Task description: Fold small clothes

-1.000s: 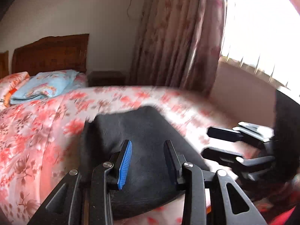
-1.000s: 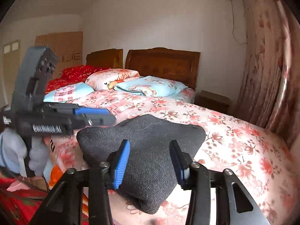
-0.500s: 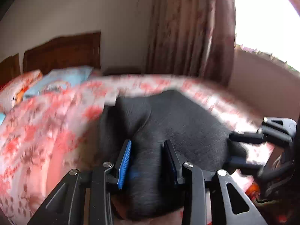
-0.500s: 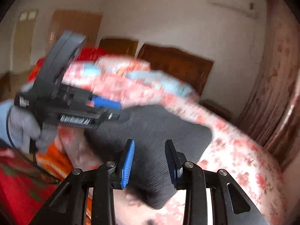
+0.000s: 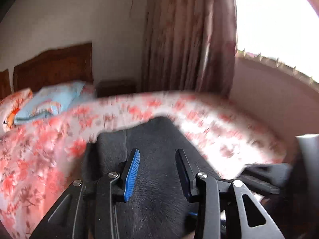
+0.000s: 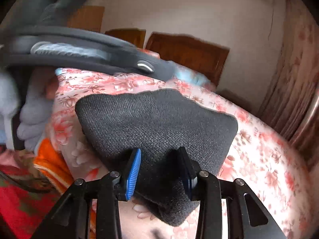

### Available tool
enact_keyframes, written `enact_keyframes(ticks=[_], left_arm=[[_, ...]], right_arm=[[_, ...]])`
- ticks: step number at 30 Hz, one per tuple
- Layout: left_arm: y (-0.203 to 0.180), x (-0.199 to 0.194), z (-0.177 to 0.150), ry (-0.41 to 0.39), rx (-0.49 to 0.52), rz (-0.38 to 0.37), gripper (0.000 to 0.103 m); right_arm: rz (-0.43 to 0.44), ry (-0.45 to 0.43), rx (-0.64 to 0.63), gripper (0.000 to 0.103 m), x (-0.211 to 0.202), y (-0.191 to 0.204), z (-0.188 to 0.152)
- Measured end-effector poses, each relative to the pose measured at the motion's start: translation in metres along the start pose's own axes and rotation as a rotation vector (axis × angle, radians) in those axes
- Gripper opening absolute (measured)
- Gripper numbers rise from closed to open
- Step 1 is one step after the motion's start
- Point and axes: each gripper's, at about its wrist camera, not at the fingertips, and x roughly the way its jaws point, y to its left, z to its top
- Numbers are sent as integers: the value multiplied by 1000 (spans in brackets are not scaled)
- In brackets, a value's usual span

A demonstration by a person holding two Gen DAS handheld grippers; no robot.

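Note:
A dark grey knitted garment [image 6: 157,123] lies on the floral bedspread [image 6: 259,159] near the bed's front edge. It also shows in the left wrist view [image 5: 157,179]. My right gripper [image 6: 159,155] is open, its fingers straddling the garment's near corner. My left gripper [image 5: 157,155] is open just above the garment's middle, with the cloth filling the space between and below its fingers. The left gripper's body [image 6: 89,53] crosses the top left of the right wrist view, held by a gloved hand [image 6: 33,111]. The right gripper [image 5: 265,177] is blurred at the lower right of the left wrist view.
Pillows [image 5: 49,101] and a wooden headboard [image 5: 53,67] stand at the bed's far end. A small nightstand [image 5: 115,87], brown curtains [image 5: 189,39] and a bright window [image 5: 279,20] are beyond the bed. Red and orange fabric [image 6: 30,189] lies at the lower left.
Both grippers have moved in closer and lower over the garment. The left gripper now crosses high across the right wrist view. Both stay open.

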Motion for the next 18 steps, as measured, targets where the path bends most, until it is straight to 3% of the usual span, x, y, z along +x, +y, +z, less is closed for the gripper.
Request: enact_keyframes(ticks=[2, 3, 13, 14, 18], left_arm=[[16, 38, -17, 104, -55, 22, 32], [18, 33, -24, 21, -31, 11, 32], [20, 29, -31, 15, -3, 18, 32], [19, 29, -29, 11, -6, 14, 32], [17, 25, -32, 2, -13, 8, 32]], right_arm=[[2, 12, -5, 103, 0, 0, 3], [10, 15, -4, 103, -2, -1, 4], [37, 15, 8, 103, -1, -11, 3], [40, 15, 22, 81, -3, -16, 5], [-6, -17, 80, 81, -10, -38, 15]])
